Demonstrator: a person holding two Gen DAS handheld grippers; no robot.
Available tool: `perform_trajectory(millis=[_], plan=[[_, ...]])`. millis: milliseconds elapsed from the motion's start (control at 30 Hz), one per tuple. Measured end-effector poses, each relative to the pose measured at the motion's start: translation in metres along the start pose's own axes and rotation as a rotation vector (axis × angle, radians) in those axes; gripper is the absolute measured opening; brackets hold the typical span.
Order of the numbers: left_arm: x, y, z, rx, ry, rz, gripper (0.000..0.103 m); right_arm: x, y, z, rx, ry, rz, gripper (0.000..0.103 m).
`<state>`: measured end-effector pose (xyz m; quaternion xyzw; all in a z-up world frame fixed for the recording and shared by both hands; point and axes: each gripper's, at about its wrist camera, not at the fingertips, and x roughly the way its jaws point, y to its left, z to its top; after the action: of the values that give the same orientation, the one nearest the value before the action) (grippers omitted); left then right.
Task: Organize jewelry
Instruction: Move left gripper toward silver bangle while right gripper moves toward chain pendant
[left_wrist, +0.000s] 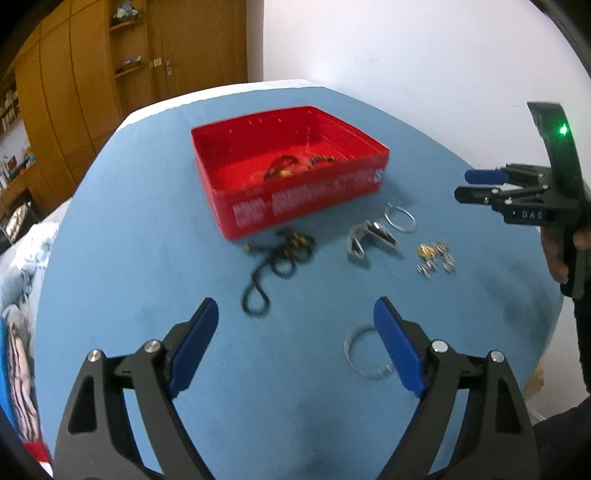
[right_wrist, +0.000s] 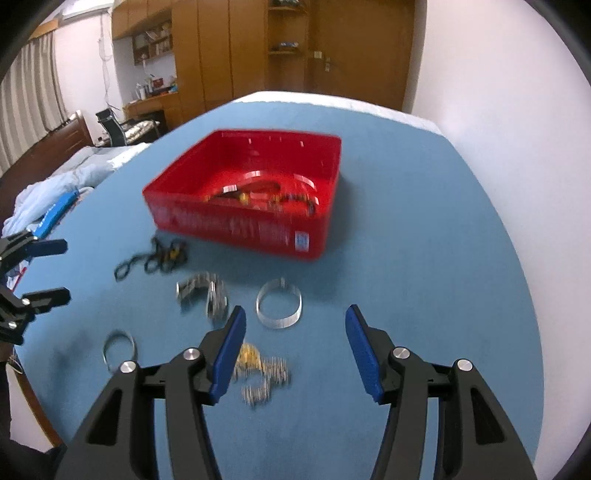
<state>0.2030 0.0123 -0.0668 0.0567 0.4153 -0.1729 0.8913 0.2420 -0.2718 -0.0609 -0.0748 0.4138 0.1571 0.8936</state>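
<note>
- We judge ourselves between picks: some jewelry already lies in the red box (left_wrist: 291, 162), and both claws hang spread and empty over the blue bench (left_wrist: 147, 236)
- Left on the bench: black bead necklace (left_wrist: 275, 262), metal watch band (left_wrist: 369, 240), oval bangle (right_wrist: 279, 304), gold-and-silver chain heap (right_wrist: 260, 373), thin ring bangle (left_wrist: 364, 356)
- Next, the left claw (left_wrist: 295, 347) should drop onto a near piece, the right claw (right_wrist: 295, 354) onto the heap
- Only the right wrist view shows a silver bangle inside the box; only the left shows a hand (left_wrist: 557, 254) gripping the right handle
</note>
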Motion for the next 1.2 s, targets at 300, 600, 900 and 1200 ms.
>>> perform_trajectory(millis=[300,600,900,1200], plan=[[0.000,-0.028,-0.038,-0.041,0.017,-0.049,0.085,0.002,0.007,-0.056,0.053,0.059,0.027,0.056],[0.021,-0.054,-0.050,-0.010,0.059,-0.032,0.085,0.008,0.006,-0.067,0.076,0.076,0.048,0.056],[0.032,-0.064,-0.051,0.007,0.075,-0.039,0.085,0.010,0.009,-0.068,0.054,0.075,0.050,0.056],[0.048,-0.066,-0.052,0.008,0.107,-0.031,0.082,0.018,0.013,-0.066,0.039,0.084,0.065,0.056]])
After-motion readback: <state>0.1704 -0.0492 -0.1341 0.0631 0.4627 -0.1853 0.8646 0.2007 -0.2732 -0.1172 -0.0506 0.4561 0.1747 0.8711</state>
